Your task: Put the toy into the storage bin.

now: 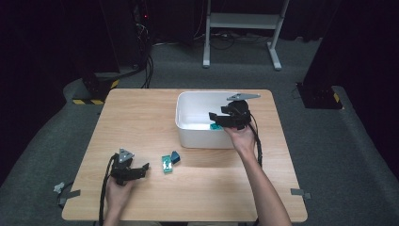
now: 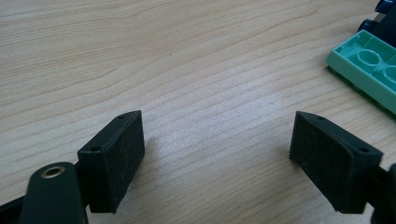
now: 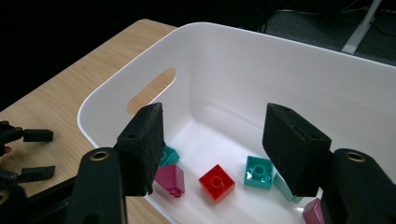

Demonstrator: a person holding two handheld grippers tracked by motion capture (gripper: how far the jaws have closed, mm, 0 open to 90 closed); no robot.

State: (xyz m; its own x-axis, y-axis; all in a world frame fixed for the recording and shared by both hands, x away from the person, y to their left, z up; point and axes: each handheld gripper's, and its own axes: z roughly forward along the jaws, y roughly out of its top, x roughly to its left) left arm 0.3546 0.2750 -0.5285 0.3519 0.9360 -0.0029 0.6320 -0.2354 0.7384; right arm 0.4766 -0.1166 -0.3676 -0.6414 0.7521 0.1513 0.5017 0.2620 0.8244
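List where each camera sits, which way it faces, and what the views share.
High view: above the person's side, looking forward and down on the table; both forearms, left gripper and right gripper show.
Left gripper view: on the left gripper, looking low across the table at a green brick; open jaws show.
Right gripper view: on the right gripper, looking down into the white bin; open jaws show.
Shared: high and right gripper views both show the bin.

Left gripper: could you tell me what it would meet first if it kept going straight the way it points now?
Probably the light green brick; the left gripper points at it, open, over bare table.
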